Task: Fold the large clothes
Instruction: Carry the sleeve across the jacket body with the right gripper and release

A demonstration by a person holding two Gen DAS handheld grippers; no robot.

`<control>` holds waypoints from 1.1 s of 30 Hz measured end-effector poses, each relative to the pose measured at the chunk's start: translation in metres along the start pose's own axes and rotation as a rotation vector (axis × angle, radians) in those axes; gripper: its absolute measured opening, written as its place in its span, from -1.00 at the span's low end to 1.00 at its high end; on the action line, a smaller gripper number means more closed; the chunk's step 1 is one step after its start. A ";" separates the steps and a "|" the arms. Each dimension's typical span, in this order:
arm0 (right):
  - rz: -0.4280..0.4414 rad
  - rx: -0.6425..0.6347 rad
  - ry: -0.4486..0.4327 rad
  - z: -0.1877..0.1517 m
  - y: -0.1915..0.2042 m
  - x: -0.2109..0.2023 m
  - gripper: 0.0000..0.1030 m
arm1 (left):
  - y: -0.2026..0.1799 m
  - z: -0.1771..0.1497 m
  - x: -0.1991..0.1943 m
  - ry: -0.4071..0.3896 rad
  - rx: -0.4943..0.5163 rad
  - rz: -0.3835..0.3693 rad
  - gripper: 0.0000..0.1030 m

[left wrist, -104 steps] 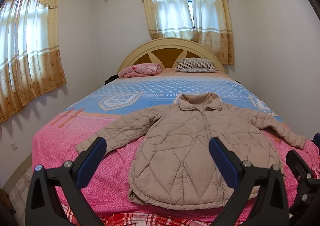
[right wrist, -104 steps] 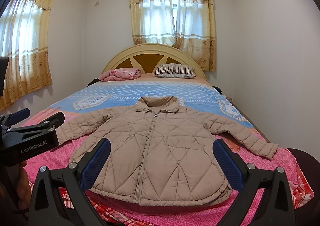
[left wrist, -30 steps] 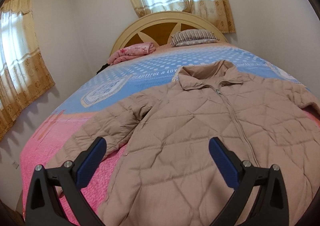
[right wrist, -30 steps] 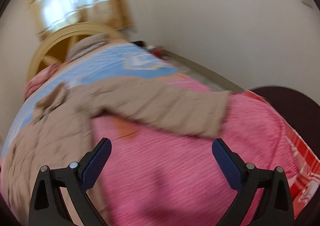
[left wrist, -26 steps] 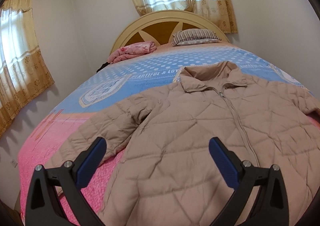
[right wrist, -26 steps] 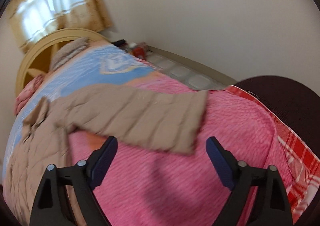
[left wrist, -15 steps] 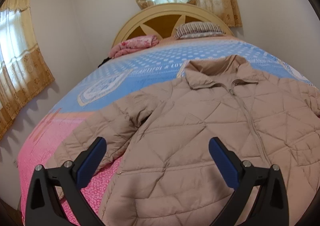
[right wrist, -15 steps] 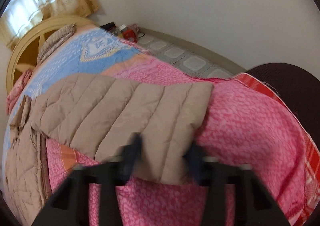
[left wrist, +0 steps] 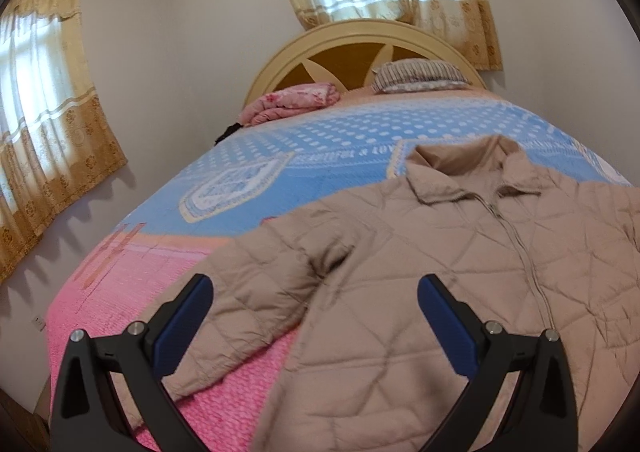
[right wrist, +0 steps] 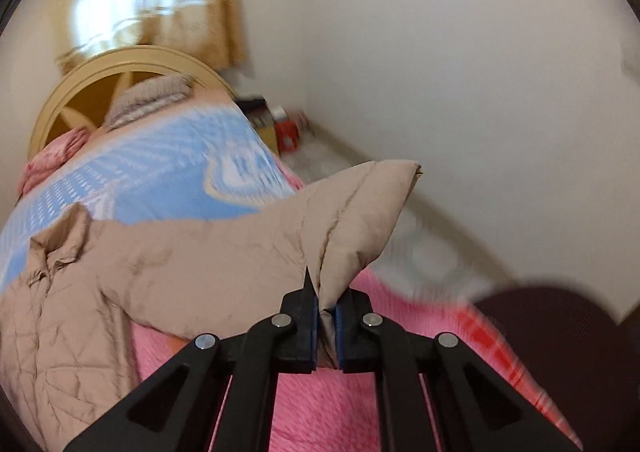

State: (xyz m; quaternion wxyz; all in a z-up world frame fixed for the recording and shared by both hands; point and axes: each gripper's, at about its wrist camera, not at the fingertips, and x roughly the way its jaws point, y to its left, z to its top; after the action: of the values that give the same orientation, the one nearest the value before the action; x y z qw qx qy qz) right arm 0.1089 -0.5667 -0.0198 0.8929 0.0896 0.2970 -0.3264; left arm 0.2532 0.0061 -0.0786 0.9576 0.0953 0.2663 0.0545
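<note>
A beige quilted jacket [left wrist: 440, 272] lies face up, zipped, on the bed, collar toward the headboard. My left gripper [left wrist: 314, 292] hovers open over the jacket's left sleeve [left wrist: 248, 292] and armpit, nothing between its fingers. In the right wrist view my right gripper [right wrist: 328, 316] has its jaws closing on the cuff of the other sleeve [right wrist: 360, 212]; the pads pinch the fabric. That sleeve is lifted off the bed and bunches above the jaws. The jacket's body [right wrist: 60, 312] stays flat at the left.
The bed has a pink and blue cover [left wrist: 120, 292], a cream headboard [left wrist: 360, 36], a striped pillow [left wrist: 420, 72] and a folded pink blanket [left wrist: 292, 104]. A dark round object [right wrist: 560, 332] sits by the bed's right corner. Small boxes [right wrist: 288, 132] stand on the floor by the wall.
My right gripper went from wide open above the sleeve end to shut on the cuff, then rose with it. The left gripper drifted toward the jacket's left sleeve, still open.
</note>
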 end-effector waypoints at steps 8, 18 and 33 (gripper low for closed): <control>0.138 -0.314 -0.247 0.036 0.134 -0.096 -0.91 | 0.020 0.000 0.009 0.014 -0.043 0.025 1.00; 0.385 -0.624 -0.310 -0.012 0.302 -0.142 -0.91 | 0.053 0.004 0.005 -0.010 -0.078 0.056 1.00; 0.576 -0.652 -0.138 -0.094 0.423 -0.078 -0.91 | 0.086 -0.006 0.022 0.021 -0.076 0.134 1.00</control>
State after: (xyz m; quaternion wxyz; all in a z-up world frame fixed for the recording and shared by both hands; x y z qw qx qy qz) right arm 0.2857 -0.1658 -0.0640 0.9467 -0.1399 0.2872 0.0412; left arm 0.2645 0.0942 -0.0769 0.9519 0.0760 0.2672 0.1297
